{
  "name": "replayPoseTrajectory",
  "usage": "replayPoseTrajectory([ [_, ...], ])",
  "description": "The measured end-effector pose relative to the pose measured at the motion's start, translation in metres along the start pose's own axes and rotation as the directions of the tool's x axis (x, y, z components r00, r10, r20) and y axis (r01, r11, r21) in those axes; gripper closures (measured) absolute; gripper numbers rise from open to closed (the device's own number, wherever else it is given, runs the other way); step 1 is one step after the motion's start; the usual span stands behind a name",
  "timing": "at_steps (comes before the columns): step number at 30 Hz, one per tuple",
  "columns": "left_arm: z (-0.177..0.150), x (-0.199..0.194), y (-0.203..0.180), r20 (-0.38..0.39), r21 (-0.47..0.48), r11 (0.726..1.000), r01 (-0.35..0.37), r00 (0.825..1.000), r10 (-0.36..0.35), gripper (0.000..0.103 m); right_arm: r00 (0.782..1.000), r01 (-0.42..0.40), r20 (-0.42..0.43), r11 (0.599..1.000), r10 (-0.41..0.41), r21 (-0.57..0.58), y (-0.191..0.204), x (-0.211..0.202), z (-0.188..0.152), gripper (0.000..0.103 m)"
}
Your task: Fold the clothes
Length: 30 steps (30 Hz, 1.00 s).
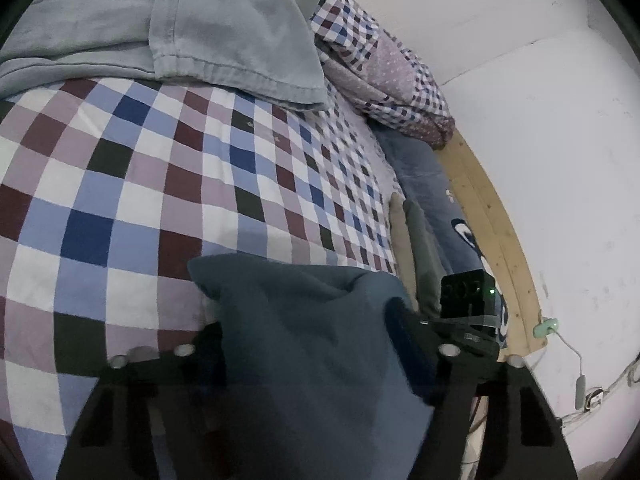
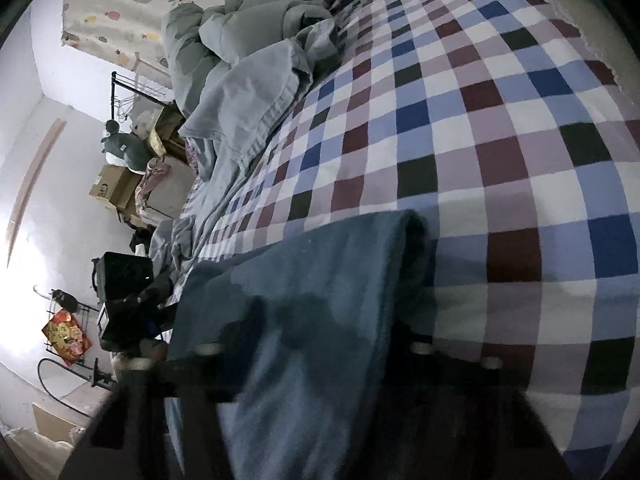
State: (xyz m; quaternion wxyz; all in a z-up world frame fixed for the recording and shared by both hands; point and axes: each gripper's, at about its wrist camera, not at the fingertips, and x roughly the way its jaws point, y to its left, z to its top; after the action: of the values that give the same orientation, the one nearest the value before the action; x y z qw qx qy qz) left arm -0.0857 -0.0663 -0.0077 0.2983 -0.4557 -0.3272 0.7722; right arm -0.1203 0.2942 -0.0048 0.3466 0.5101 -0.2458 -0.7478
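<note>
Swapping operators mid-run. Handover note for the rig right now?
Left gripper: dark blue-grey garment draped over its fingers, apparently gripped; jaws hidden.
Right gripper: same garment lies over it, jaws hidden too.
Garment is bunched at the near edge of the checked bedsheet, not laid flat.
Done: garment picked up. No finished fold visible.
Left: spread it on the sheet, fold it. Light blue quilt lies at the far end.

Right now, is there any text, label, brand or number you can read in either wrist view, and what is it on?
None can be read.
Cardboard box by the wall: a dark printed mark, too small and blurred to read.
Red and gold paper on the floor: a pattern, perhaps characters, too blurred to tell.
Blue garment held in both grippers: no tag or print visible.
</note>
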Motion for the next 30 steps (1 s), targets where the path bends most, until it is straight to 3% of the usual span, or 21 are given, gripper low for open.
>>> replayPoseTrajectory([
  [3, -0.001, -0.001, 0.0, 0.003, 0.004, 1.0, 0.0, 1.0, 0.0, 0.051, 1.0, 0.029, 0.001, 0.999, -0.029, -0.037, 0.007, 0.0, -0.002, 0.076],
  [7, -0.004, -0.009, -0.01, 0.041, 0.039, 0.999, -0.027, 0.999, 0.026, 0.083, 0.995, 0.092, 0.037, 0.991, -0.089, -0.1, 0.022, -0.005, -0.005, 0.086],
  [13, -0.009, -0.024, -0.027, 0.103, 0.096, 0.993, -0.062, 0.993, 0.052, 0.088, 0.974, 0.203, 0.144, 0.955, -0.175, -0.215, 0.062, -0.023, -0.011, 0.089],
  [19, -0.023, -0.053, -0.058, 0.188, 0.165, 0.983, -0.076, 0.981, 0.044, 0.089, 0.945, 0.254, 0.276, 0.924, -0.174, -0.287, 0.11, -0.063, -0.031, 0.09],
  [22, -0.034, -0.073, -0.082, 0.237, 0.248, 0.961, -0.123, 0.969, 0.063, 0.09, 0.925, 0.276, 0.343, 0.907, -0.161, -0.319, 0.137, -0.089, -0.047, 0.091],
  [24, -0.046, -0.088, -0.104, 0.278, 0.325, 0.932, -0.162, 0.958, 0.07, 0.09, 0.906, 0.304, 0.391, 0.891, -0.161, -0.338, 0.156, -0.104, -0.061, 0.091],
  [27, -0.063, -0.109, -0.127, 0.331, 0.358, 0.915, -0.185, 0.942, 0.061, 0.09, 0.883, 0.329, 0.442, 0.88, -0.158, -0.342, 0.18, -0.122, -0.084, 0.091],
  [30, -0.081, -0.129, -0.142, 0.356, 0.356, 0.917, -0.18, 0.933, 0.045, 0.091, 0.862, 0.35, 0.482, 0.872, -0.157, -0.342, 0.201, -0.142, -0.112, 0.091],
])
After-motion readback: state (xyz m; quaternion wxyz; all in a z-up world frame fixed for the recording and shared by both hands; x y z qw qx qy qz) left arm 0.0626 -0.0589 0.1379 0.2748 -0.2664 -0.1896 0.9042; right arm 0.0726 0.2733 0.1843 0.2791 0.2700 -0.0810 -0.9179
